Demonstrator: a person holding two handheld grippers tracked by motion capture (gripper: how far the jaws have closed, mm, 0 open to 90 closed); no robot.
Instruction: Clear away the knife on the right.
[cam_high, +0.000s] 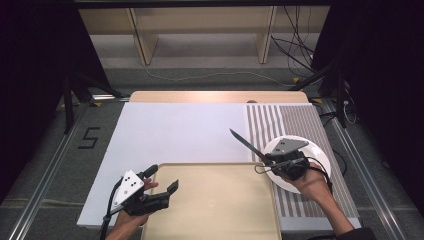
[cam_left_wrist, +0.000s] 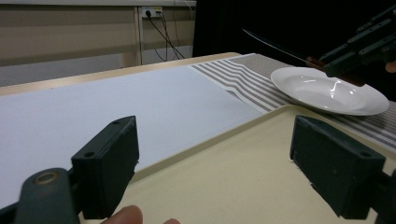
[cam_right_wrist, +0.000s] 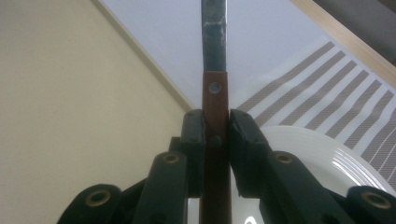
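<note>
high view: knife (cam_high: 243, 141) in right tool (cam_high: 272, 162) above plate (cam_high: 320, 150), tray (cam_high: 215, 200) beside.

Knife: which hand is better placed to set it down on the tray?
Right, probably. The right gripper already clamps the knife by its brown handle, beside the tray. The left gripper is open and empty over the tray's left edge.

A lab-style recording setup: the counter (cam_high: 175, 131) sits between metal rails (cam_high: 47, 167) on grey carpet, black curtains (cam_high: 30, 65) at both sides, loose cables (cam_high: 295, 50) at upper right, and a taped "5" (cam_high: 88, 137) at left.
</note>
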